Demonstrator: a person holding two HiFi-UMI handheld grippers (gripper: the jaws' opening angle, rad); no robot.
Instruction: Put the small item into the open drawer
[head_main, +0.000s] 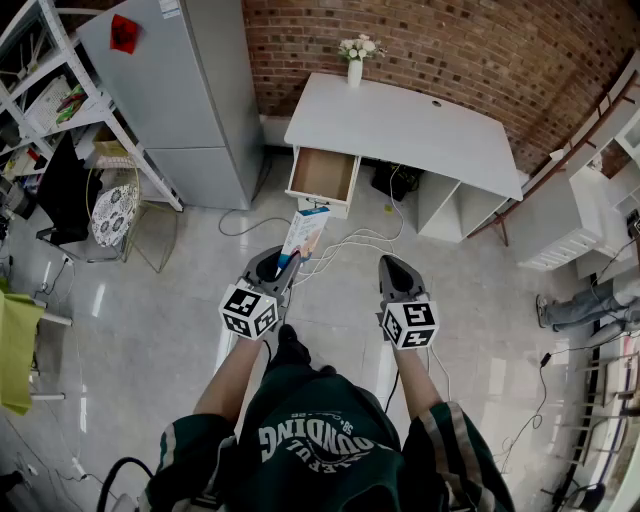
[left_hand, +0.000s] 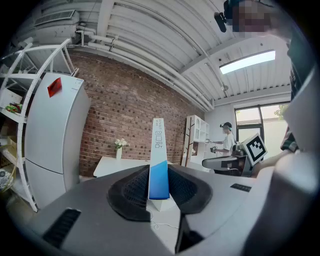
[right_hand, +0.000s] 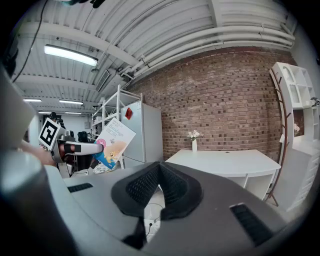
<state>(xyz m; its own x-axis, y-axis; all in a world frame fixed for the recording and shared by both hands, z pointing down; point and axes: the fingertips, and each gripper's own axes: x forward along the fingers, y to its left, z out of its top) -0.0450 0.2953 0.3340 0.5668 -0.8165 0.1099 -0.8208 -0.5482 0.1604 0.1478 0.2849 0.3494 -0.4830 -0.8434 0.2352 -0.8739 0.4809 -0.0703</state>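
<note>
A flat white and blue box stands upright between the jaws of my left gripper, which is shut on its lower blue end. In the left gripper view the pads press on both of its sides. The right gripper view shows the same box held out at the left. My right gripper is level with the left one; its jaws are shut with nothing between them. Ahead, the open drawer sticks out of the white desk, and its wooden bottom is bare.
A vase of white flowers stands at the desk's back edge. A grey fridge and a white rack are at the left, with a chair beside them. Cables cross the floor before the desk. Another person's legs show at the right.
</note>
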